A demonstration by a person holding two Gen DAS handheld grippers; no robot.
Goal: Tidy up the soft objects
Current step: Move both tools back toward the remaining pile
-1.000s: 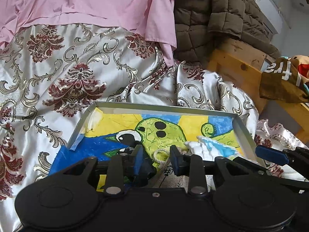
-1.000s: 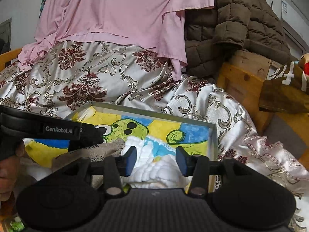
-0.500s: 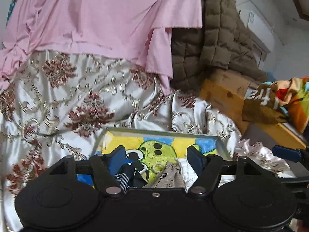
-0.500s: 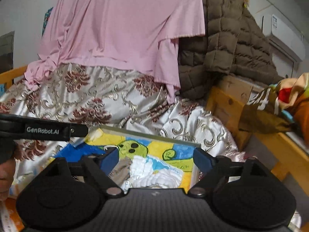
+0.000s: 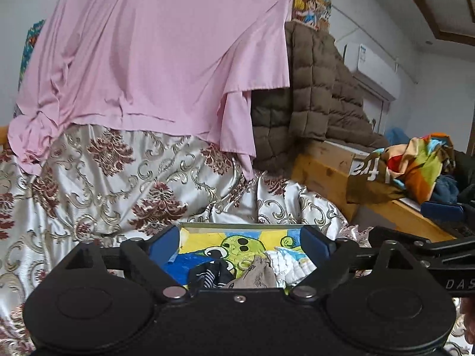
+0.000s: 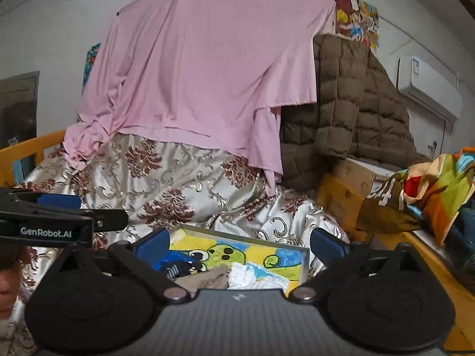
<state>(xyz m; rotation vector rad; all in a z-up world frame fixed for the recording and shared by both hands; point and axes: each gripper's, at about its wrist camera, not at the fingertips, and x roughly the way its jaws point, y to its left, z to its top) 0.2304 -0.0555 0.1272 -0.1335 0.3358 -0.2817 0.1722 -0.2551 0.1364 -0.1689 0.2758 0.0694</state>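
A shallow tray (image 5: 231, 225) with a painted green cartoon figure lies on the patterned satin cloth; it also shows in the right wrist view (image 6: 305, 256). In it lie a dark striped sock (image 5: 209, 276), a beige sock (image 5: 258, 273) and a white and blue sock (image 5: 289, 264); the same three show in the right wrist view: dark (image 6: 175, 268), beige (image 6: 213, 277), white (image 6: 252, 276). My left gripper (image 5: 239, 244) is open and empty, raised above the tray's near side. My right gripper (image 6: 240, 244) is open and empty, also raised above it.
A pink sheet (image 5: 154, 65) hangs behind, over the satin cloth (image 5: 118, 184). A brown quilted jacket (image 5: 314, 103) lies on a wooden frame (image 5: 323, 175) at the right. Colourful clothes (image 5: 421, 166) are piled at the far right. The other gripper (image 6: 59, 222) shows at the left.
Both grippers opened wide, let go of the socks in the tray, and pulled up and back, so the tray now looks smaller and lower.
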